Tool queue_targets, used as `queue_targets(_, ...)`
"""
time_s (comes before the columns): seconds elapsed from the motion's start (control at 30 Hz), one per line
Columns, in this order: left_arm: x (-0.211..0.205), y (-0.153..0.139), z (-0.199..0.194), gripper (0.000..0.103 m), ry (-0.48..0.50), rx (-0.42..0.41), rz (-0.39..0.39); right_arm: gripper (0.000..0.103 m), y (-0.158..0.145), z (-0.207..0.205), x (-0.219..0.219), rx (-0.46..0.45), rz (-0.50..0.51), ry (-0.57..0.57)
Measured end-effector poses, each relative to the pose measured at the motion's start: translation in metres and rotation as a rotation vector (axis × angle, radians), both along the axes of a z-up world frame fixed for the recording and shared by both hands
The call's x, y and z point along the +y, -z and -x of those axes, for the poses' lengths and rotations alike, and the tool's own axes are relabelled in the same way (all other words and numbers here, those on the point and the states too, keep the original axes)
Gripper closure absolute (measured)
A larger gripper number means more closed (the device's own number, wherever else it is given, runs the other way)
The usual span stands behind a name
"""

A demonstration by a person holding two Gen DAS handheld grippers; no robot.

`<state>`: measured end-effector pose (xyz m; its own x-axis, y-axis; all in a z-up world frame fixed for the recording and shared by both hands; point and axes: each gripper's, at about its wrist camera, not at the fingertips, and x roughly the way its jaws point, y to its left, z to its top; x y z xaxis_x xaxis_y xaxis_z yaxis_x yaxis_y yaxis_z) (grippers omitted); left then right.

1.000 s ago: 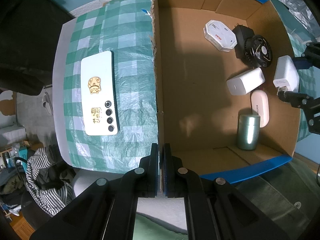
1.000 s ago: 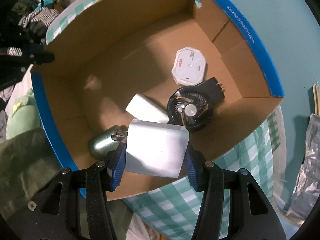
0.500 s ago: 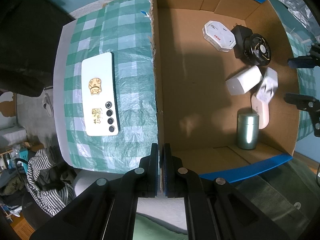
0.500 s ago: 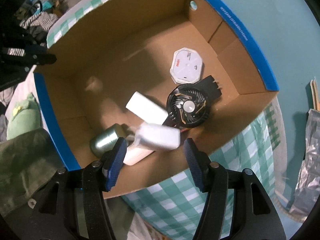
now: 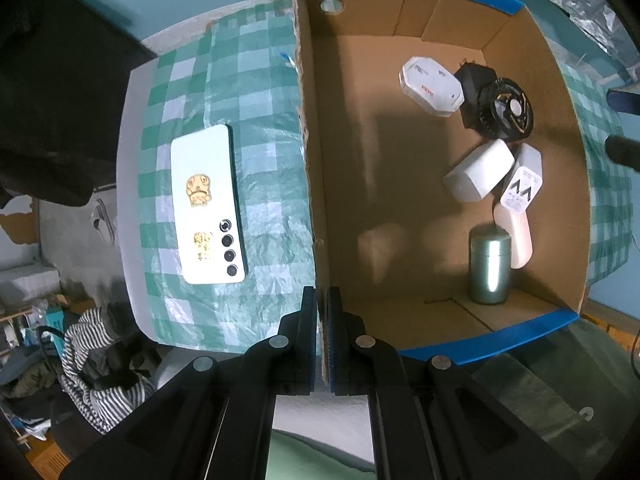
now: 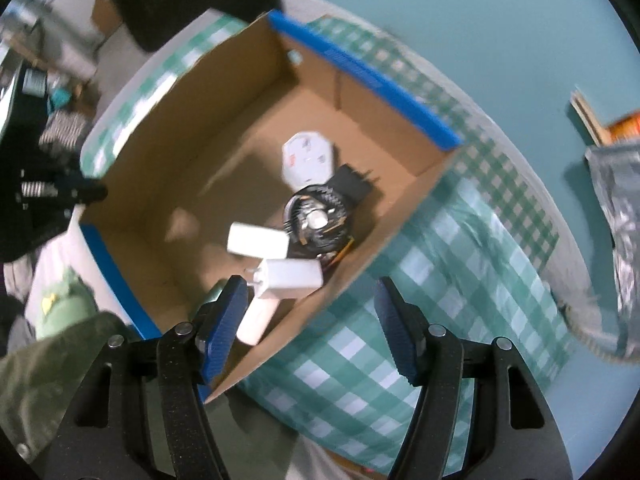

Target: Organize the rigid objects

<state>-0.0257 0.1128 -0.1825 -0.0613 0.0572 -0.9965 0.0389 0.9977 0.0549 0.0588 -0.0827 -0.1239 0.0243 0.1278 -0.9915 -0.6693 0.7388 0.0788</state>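
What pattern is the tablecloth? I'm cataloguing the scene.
Green-and-white checks on the tablecloth, clearest in the left wrist view.

Green-checked tablecloth [image 5: 256,92], blue-rimmed brown box [image 5: 400,208], white phone [image 5: 204,184] with gold stickers.

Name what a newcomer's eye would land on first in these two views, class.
The cardboard box dominates, its gadgets heaped in one corner: fan, white chargers, green tin. A white phone lies alone on the checked cloth beside it. The left gripper pinches the box wall.
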Motion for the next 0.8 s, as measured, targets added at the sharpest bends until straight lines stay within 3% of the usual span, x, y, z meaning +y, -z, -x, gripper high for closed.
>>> queue_targets(0.3, 0.001, -0.029, -0.013, 0.094, -0.056, -0.089, 0.020, 0.031, -0.027, -0.017, -0.037, -0.065, -0.061, 0.236)
queue_targets(0.37, 0.002, -0.040, -0.016, 0.074, -0.076, -0.129, 0.032, 0.031, -0.033, -0.020, -0.045, -0.082, -0.078, 0.284)
queue_targets(0.43, 0.001, -0.051, -0.018, 0.063, -0.080, -0.174, 0.042, 0.031, -0.041, -0.021, -0.054, -0.107, -0.094, 0.337)
queue_targets(0.6, -0.004, -0.081, -0.023, 0.045, -0.083, -0.285, 0.031, 0.031, -0.063, -0.020, -0.069, -0.181, -0.117, 0.413)
queue_targets(0.67, -0.005, -0.094, -0.024, 0.033, -0.096, -0.332, 0.037, 0.031, -0.072, -0.020, -0.073, -0.210, -0.126, 0.438)
queue_targets(0.8, -0.010, -0.115, -0.025, 0.021, -0.095, -0.422, 0.042, 0.031, -0.090, -0.016, -0.083, -0.272, -0.157, 0.490)
